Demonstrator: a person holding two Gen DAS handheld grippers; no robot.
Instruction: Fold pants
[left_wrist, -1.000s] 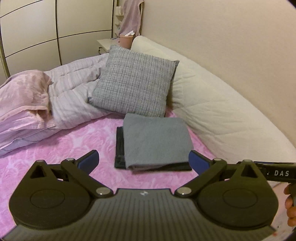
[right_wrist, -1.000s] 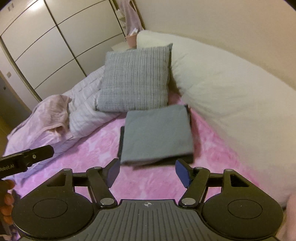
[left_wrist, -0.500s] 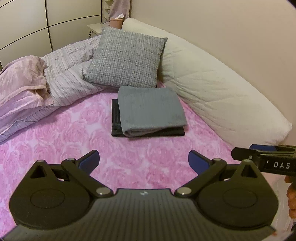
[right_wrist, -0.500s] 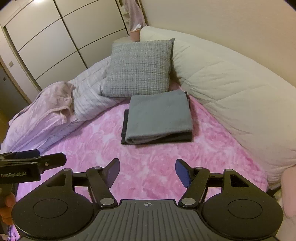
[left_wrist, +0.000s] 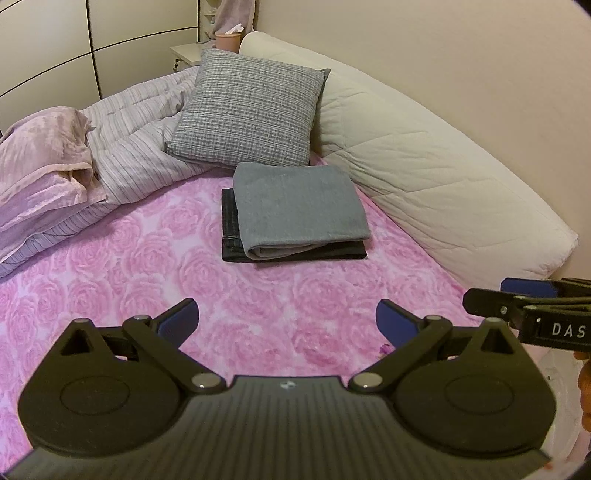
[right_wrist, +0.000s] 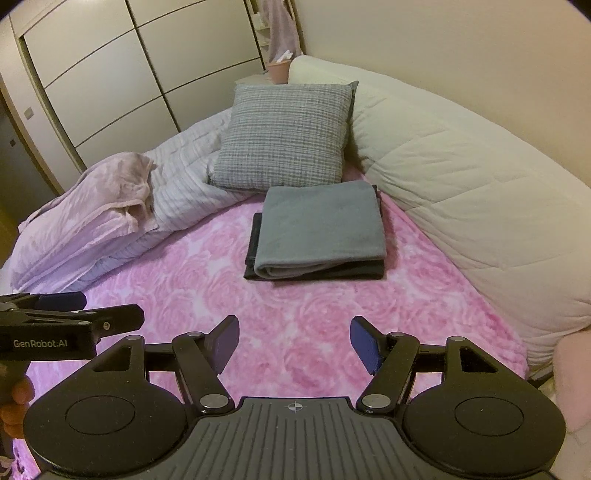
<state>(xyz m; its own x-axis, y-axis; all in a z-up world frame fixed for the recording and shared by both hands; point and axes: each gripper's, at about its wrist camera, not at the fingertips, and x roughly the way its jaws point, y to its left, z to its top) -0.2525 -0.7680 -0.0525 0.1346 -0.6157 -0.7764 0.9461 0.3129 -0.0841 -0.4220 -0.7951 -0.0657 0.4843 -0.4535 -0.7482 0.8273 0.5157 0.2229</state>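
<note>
On a bed (left_wrist: 110, 295) spread with a pink rose blanket, the left gripper (left_wrist: 287, 319) and right gripper (right_wrist: 294, 341) hover with jaws wide and empty, well short of the folded grey pants (right_wrist: 320, 229). The pants lie atop a dark folded garment (left_wrist: 231, 229), just in front of a grey checked cushion (left_wrist: 251, 110).

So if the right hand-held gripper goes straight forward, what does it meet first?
Probably the pink rose-patterned bedcover, since it points slightly downward; beyond lies the folded grey pants stack. Depth is unclear.
</note>
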